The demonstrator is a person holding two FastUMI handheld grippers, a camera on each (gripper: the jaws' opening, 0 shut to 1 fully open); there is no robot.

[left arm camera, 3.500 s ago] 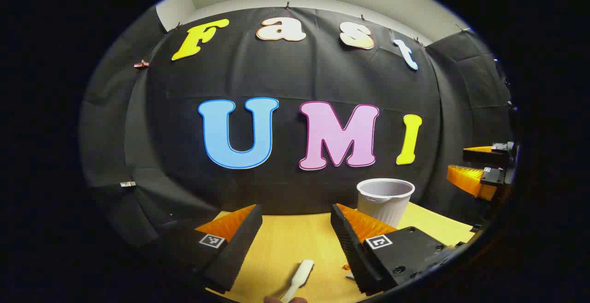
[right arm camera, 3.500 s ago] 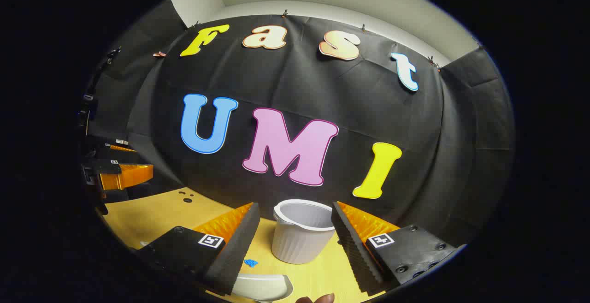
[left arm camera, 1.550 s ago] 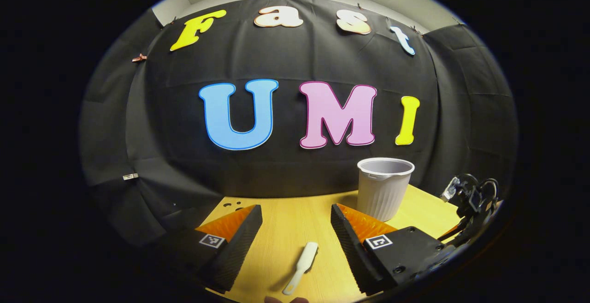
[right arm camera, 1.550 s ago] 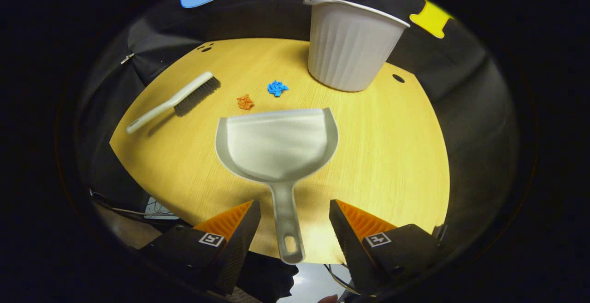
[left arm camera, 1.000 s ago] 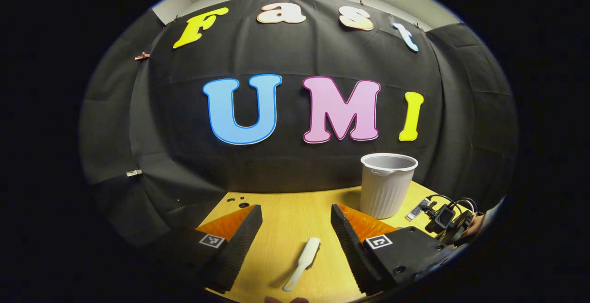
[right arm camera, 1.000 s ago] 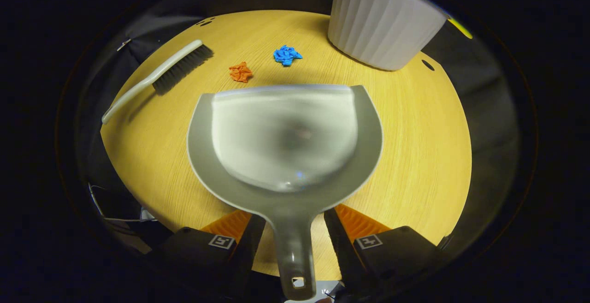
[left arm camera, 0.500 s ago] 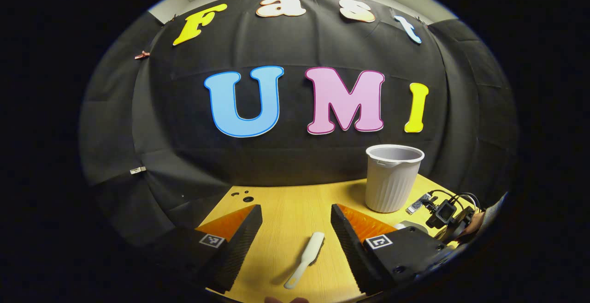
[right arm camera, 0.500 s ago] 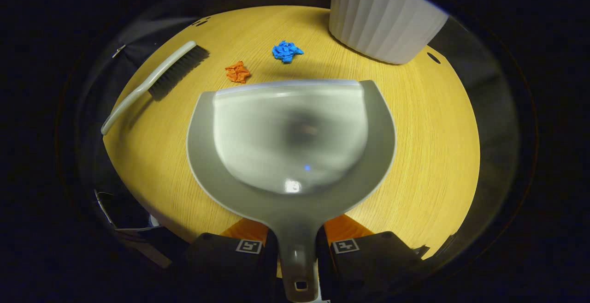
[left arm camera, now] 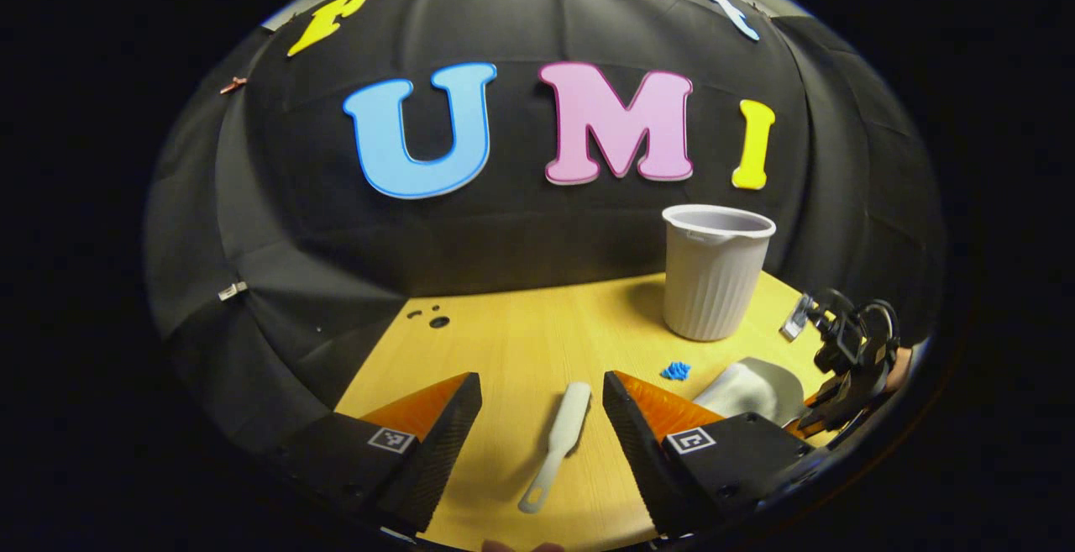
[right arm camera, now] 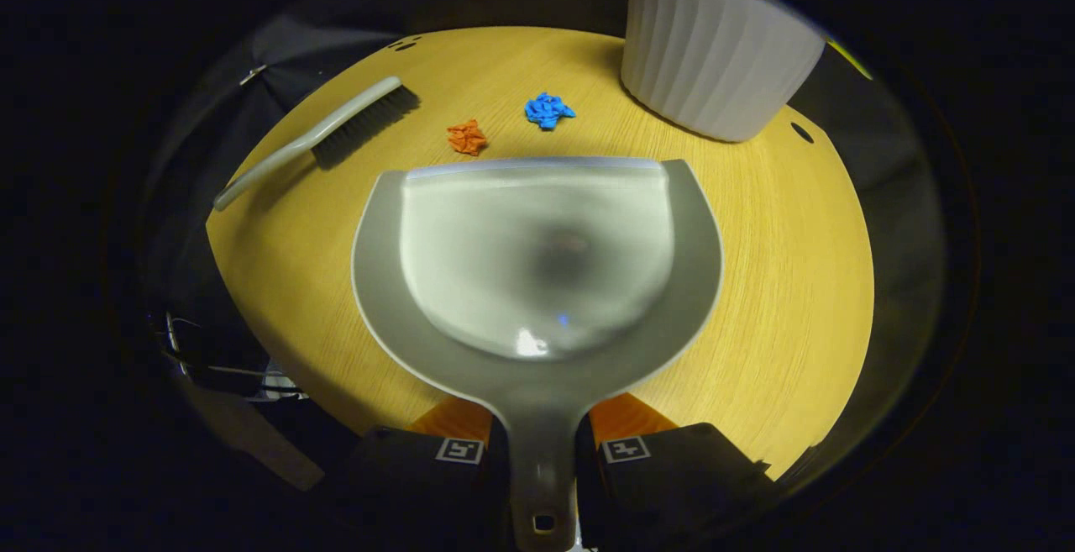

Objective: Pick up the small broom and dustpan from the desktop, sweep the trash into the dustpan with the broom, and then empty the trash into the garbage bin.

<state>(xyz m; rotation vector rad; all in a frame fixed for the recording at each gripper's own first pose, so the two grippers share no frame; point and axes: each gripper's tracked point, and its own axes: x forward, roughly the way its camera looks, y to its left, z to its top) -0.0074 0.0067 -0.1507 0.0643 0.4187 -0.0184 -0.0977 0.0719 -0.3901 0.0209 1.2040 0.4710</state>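
Note:
My right gripper (right arm camera: 542,419) is shut on the handle of the grey dustpan (right arm camera: 537,258), whose open lip faces an orange scrap (right arm camera: 467,137) and a blue scrap (right arm camera: 548,110) on the wooden table (right arm camera: 781,266). The small broom (right arm camera: 323,136) lies to the left of the scraps, bristles toward them. The white ribbed bin (right arm camera: 714,65) stands at the back right. My left gripper (left arm camera: 540,384) is open just above the table, with the broom's pale handle (left arm camera: 558,443) lying between its fingers, untouched. In the left gripper view, the dustpan (left arm camera: 752,392), blue scrap (left arm camera: 674,370) and bin (left arm camera: 714,275) are to the right.
The black cloth wall closes off the table at the back. Small dark holes (left arm camera: 437,321) mark the table's far left corner. The right gripper's camera and cables (left arm camera: 848,342) show at the far right of the left gripper view. Cables (right arm camera: 210,367) hang below the table's near-left edge.
The right gripper came down over the dustpan and shut on its handle; it still holds it. The left gripper has tipped down toward the table, staying open over the broom handle.

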